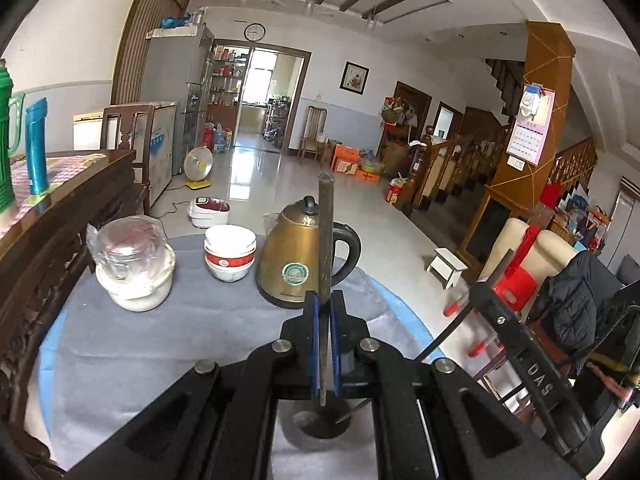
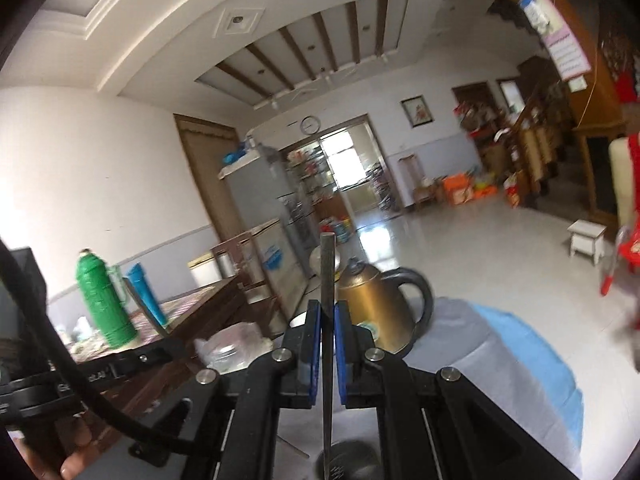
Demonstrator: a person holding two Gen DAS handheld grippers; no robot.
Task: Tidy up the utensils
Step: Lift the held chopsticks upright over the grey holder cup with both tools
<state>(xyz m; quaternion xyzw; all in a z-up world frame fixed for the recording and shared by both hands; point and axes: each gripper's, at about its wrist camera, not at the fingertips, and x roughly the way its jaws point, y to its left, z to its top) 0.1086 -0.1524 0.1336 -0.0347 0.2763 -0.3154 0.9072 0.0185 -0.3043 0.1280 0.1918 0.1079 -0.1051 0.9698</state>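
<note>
In the left wrist view my left gripper (image 1: 324, 294) is shut on a flat metal utensil (image 1: 326, 232). It is seen edge-on, and its handle stands upright above the blue pads (image 1: 315, 344). My right gripper (image 2: 328, 306) is likewise shut on a thin metal utensil (image 2: 328, 264) that rises straight up between its blue pads. Both grippers are held above the table. A round metal cup (image 1: 320, 420) stands on the cloth just under the left fingers, and the metal cup (image 2: 348, 460) also shows under the right ones. The lower ends of both utensils are hidden by the gripper bodies.
On the grey-clothed table (image 1: 160, 340) stand a brass electric kettle (image 1: 296, 256), stacked white-and-red bowls (image 1: 230, 254) and a plastic-wrapped jar (image 1: 132, 264). A dark wooden side table (image 1: 68, 200) at left carries a green thermos (image 2: 102, 300) and a blue flask (image 1: 36, 148). Chairs stand at right.
</note>
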